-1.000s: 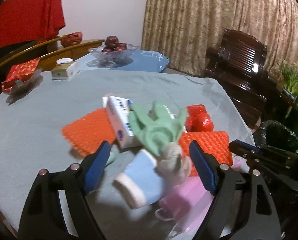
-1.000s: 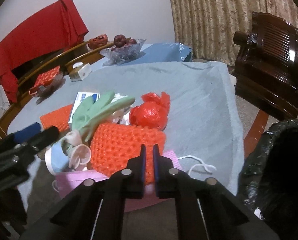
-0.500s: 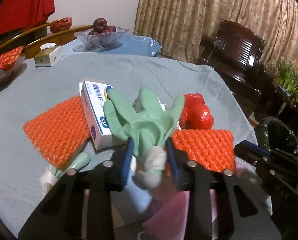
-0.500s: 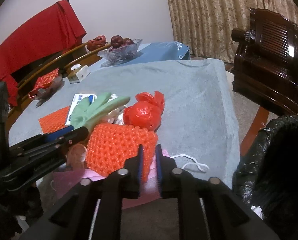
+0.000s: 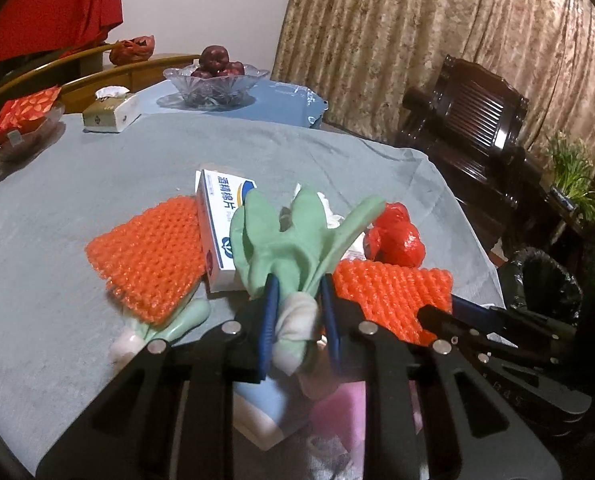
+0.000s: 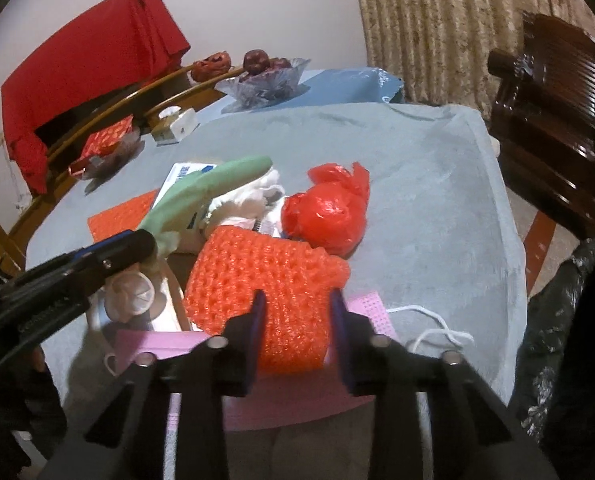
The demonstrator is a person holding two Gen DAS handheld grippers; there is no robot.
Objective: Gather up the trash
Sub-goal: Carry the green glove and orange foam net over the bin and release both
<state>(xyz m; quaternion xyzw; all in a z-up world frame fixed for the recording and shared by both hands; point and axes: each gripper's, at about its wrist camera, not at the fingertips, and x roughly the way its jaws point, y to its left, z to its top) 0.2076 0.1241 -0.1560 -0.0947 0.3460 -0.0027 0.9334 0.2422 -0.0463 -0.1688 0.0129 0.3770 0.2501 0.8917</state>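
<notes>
My left gripper (image 5: 297,312) is shut on the cuff of a green rubber glove (image 5: 293,236), which is lifted above the trash pile. My right gripper (image 6: 297,312) is open, its jaws on either side of an orange foam net (image 6: 269,288) that lies on a pink face mask (image 6: 293,392). A red plastic bag (image 6: 325,216), a white and blue box (image 5: 221,220), a second orange foam net (image 5: 149,256) and a second green glove (image 5: 177,320) lie on the grey tablecloth (image 5: 97,160). The left gripper also shows in the right wrist view (image 6: 137,248).
A black-lined trash bin (image 5: 545,284) stands off the table's right edge, also in the right wrist view (image 6: 569,320). A glass fruit bowl (image 5: 213,80), a tissue box (image 5: 109,112) and a red packet (image 5: 21,112) sit at the far side. A dark wooden chair (image 5: 477,120) stands right.
My left gripper closed on the green glove's cuff and lifted it. My right gripper opened from shut and moved forward around the orange foam net.
</notes>
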